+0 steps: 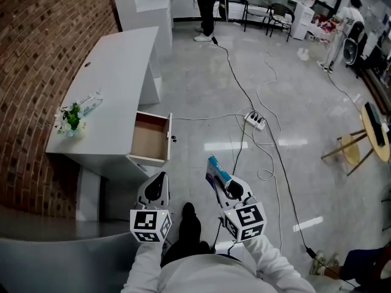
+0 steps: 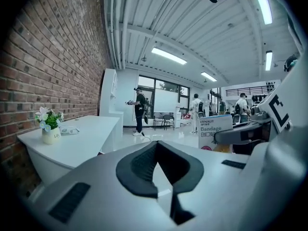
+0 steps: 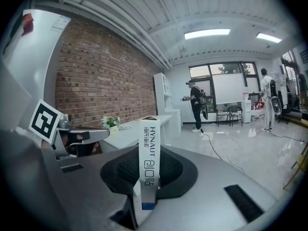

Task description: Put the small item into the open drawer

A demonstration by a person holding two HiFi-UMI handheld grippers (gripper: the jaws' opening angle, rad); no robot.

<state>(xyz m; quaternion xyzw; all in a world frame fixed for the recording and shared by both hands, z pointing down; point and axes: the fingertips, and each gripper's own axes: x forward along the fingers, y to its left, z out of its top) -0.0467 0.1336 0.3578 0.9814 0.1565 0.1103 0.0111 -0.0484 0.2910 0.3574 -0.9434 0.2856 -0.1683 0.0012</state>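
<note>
The small item is a white and blue bandage box (image 1: pixel 218 171). My right gripper (image 1: pixel 223 180) is shut on it and holds it above the floor, right of the desk. In the right gripper view the box (image 3: pixel 149 162) stands upright between the dark pads (image 3: pixel 122 170). The open drawer (image 1: pixel 151 138) sticks out of the white desk (image 1: pixel 116 66), its brown inside bare, ahead and left of the box. My left gripper (image 1: pixel 160 179) hovers just in front of the drawer, jaws together with nothing in them. In the left gripper view the box (image 2: pixel 214 131) shows at the right.
A small potted plant (image 1: pixel 71 119) and a flat packet (image 1: pixel 90 102) lie on the desk by the brick wall. A power strip (image 1: pixel 255 121) and long cables cross the floor to the right. A round wooden table (image 1: pixel 374 133) stands far right. A person (image 1: pixel 206 8) stands at the back.
</note>
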